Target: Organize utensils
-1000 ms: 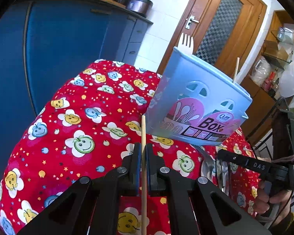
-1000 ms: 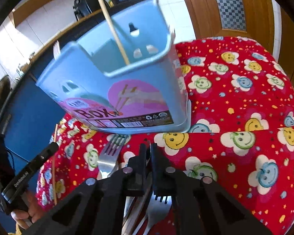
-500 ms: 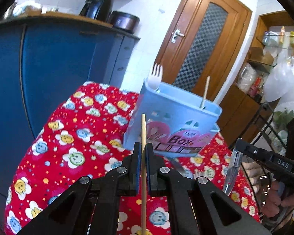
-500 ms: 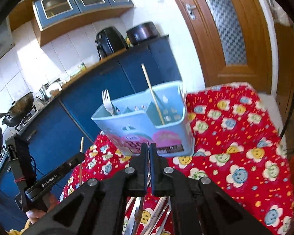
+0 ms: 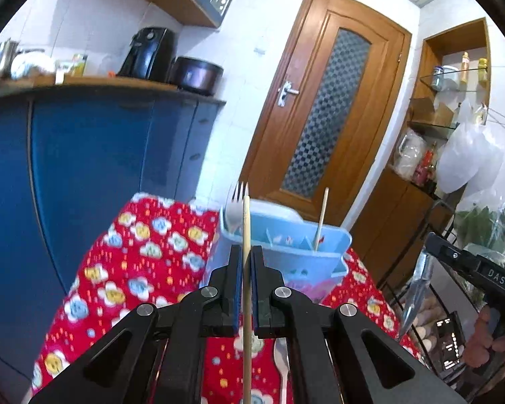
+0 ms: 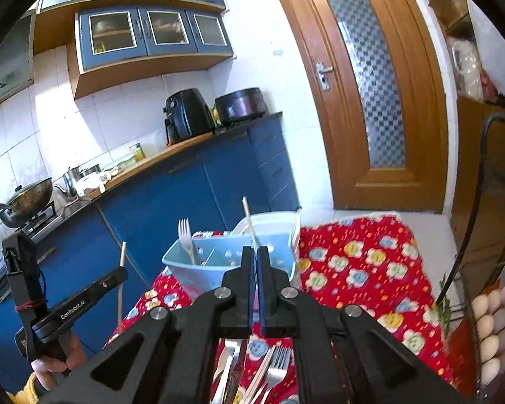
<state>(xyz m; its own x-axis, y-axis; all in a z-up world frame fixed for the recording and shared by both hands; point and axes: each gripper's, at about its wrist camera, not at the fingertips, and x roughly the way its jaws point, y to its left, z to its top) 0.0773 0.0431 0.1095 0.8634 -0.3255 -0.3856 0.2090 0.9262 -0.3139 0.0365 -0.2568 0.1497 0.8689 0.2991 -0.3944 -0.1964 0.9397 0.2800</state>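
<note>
**Both tongs raised over the table**

Left tongs [image 5: 247,262] clamp an upright chopstick [image 5: 246,235]. Right tongs [image 6: 254,262] pinch a knife [image 5: 415,289], blade hanging down. The caddy [image 6: 219,266] sits just ahead of both, holding a fork [image 6: 185,235]

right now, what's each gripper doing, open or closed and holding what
left gripper: closed on a wooden chopstick.
right gripper: closed on a thin metal utensil; which kind cannot be told.

Home kitchen (wok [image 6: 27,198], wall cabinets [image 6: 151,30]).
</note>
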